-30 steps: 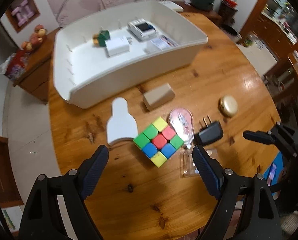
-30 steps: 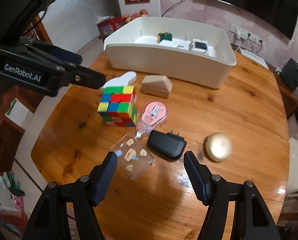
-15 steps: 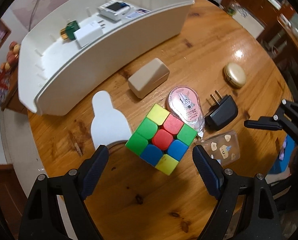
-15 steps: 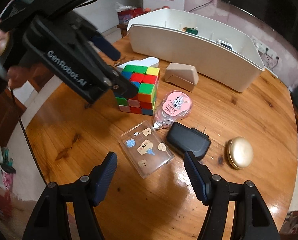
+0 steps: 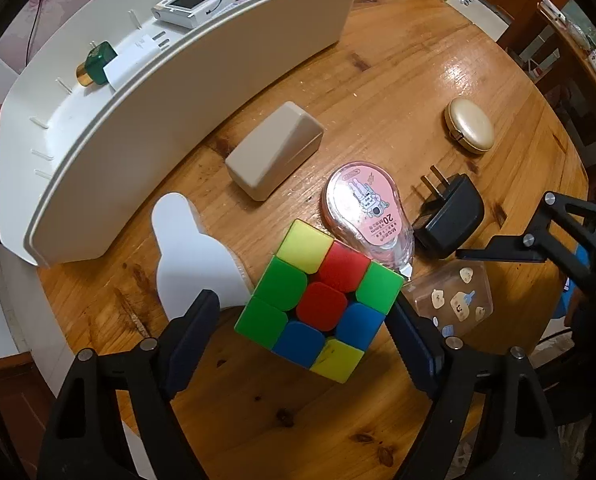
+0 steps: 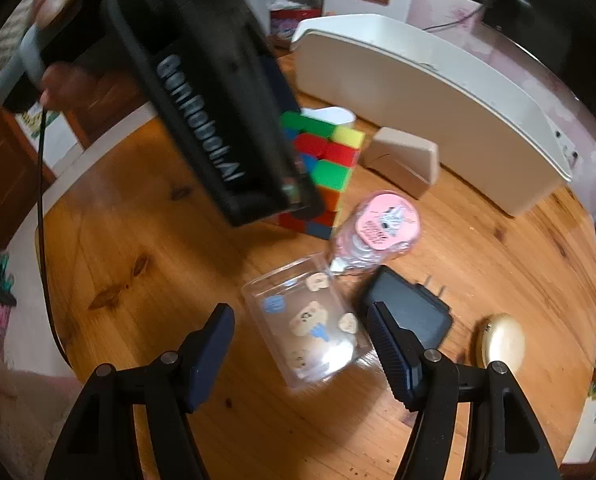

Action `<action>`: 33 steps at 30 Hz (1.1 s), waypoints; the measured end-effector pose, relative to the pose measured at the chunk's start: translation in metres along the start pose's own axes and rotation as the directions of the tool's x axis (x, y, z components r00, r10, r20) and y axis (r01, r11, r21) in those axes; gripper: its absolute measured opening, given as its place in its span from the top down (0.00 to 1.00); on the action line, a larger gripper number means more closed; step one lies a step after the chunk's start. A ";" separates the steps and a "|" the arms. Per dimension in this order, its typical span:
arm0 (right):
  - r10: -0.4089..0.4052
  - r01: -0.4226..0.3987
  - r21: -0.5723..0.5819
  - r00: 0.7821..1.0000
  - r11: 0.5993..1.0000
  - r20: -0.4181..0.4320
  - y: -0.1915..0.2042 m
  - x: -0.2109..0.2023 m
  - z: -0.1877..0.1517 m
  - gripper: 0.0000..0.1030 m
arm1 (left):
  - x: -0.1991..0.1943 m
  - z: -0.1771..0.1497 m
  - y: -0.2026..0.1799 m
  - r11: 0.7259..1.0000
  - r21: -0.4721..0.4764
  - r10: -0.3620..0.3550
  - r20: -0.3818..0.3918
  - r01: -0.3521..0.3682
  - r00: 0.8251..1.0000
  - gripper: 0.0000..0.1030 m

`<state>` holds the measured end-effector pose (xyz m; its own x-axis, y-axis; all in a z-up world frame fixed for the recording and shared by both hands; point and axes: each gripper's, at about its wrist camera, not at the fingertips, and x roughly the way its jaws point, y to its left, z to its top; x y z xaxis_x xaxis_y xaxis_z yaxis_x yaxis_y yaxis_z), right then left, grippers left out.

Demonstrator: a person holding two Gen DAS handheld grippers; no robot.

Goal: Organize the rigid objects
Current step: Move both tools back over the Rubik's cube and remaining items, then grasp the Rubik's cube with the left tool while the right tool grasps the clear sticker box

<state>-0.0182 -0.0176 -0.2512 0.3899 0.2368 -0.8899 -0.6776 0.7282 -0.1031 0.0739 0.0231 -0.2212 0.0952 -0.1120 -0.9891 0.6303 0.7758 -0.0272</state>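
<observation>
Since half a second ago both wide-open, empty grippers were lowered: left gripper straddles the cube, right gripper the clear case; tape dispenser touching the cube could be dragged.

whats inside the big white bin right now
In the white bin the left wrist view shows a green and gold block, a white adapter and a small screen device. The near wall hides the floor closest to the camera.
</observation>
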 end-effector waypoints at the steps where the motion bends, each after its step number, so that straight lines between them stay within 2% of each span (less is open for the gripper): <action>1: -0.011 0.011 -0.021 1.000 1.000 0.002 0.003 0.002 -0.001 0.32 | 0.000 -0.001 -0.001 1.000 0.004 -0.007 -0.002 0.007 1.000 0.22; 3: -0.010 0.010 -0.047 1.000 0.999 0.001 0.007 0.004 -0.002 0.32 | 0.002 0.001 -0.002 1.000 0.011 -0.026 -0.010 0.026 1.000 0.29; 4: -0.002 0.002 -0.053 1.000 0.999 -0.003 0.009 0.005 -0.003 0.32 | 0.002 0.001 -0.003 1.000 0.015 -0.022 -0.010 0.022 1.000 0.30; 9: 0.039 -0.042 -0.073 0.998 0.996 -0.047 0.017 0.015 -0.006 0.41 | 0.007 0.000 -0.006 1.000 0.012 -0.027 -0.011 0.027 1.000 0.30; 13: 0.080 -0.081 -0.018 0.996 0.997 -0.041 0.014 0.019 -0.004 0.44 | 0.009 0.004 -0.006 0.999 0.010 -0.041 -0.013 0.041 0.999 0.30; 14: 0.077 -0.077 -0.005 0.996 0.997 -0.034 0.011 0.020 -0.002 0.48 | 0.010 0.005 -0.004 0.999 0.013 -0.038 -0.012 0.038 0.999 0.30; 17: 0.084 -0.084 0.020 0.996 0.996 -0.033 0.008 0.020 -0.001 0.49 | 0.009 0.006 -0.006 0.999 0.008 -0.037 -0.014 0.037 0.999 0.31; 22: 0.070 -0.066 0.079 0.997 0.995 -0.041 0.000 0.021 -0.005 0.49 | 0.010 0.007 -0.006 0.998 -0.050 -0.032 -0.009 0.031 0.999 0.32; 26: 0.068 -0.060 0.171 0.997 0.983 -0.043 -0.012 0.015 -0.008 0.50 | 0.008 0.000 -0.007 0.990 -0.136 -0.038 -0.007 0.037 0.999 0.32; 29: 0.062 -0.053 0.221 0.997 0.974 -0.038 -0.023 0.008 -0.009 0.50 | 0.005 -0.005 -0.006 0.977 -0.210 -0.051 -0.008 0.048 0.999 0.33; 33: 0.032 -0.026 0.263 0.999 0.964 -0.017 -0.035 -0.012 -0.006 0.50 | -0.019 -0.014 -0.004 0.957 -0.286 -0.041 0.026 0.047 0.999 0.33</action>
<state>-0.0034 -0.0497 -0.2399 0.3573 0.2484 -0.9003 -0.4993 0.8655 0.0406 0.0589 0.0312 -0.2046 0.0893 -0.1599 -0.9831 0.3877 0.9148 -0.1136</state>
